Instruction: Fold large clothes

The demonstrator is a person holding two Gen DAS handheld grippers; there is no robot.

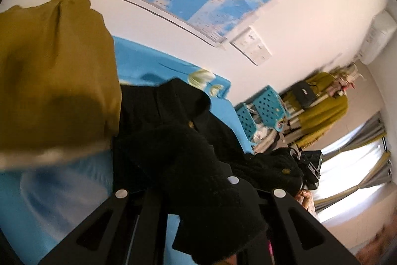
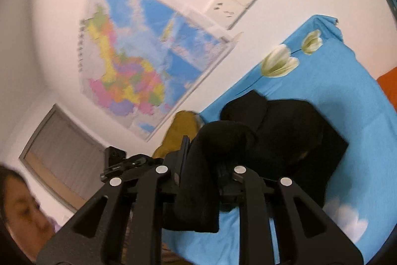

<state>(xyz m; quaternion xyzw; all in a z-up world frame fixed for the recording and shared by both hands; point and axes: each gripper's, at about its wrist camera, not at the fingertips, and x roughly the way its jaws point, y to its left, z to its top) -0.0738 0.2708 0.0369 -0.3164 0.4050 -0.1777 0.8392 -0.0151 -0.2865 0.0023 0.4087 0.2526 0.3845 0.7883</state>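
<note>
Black coat (image 2: 285,131) lies on the blue bed (image 2: 347,81), one thick fold lifted off it. Left tongs (image 1: 198,193) and right tongs (image 2: 201,180) each grip that fold, jaws nearly closed on cloth. Mustard garment (image 1: 54,71) lies beside it.

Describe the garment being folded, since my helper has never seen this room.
Find the blue bedsheet printed with white tulips, below the wall map. On it lies a black coat, partly lifted by both grippers. Unlike the mustard-yellow garment beside it, it is dark, thick and has small gold buttons.
</note>
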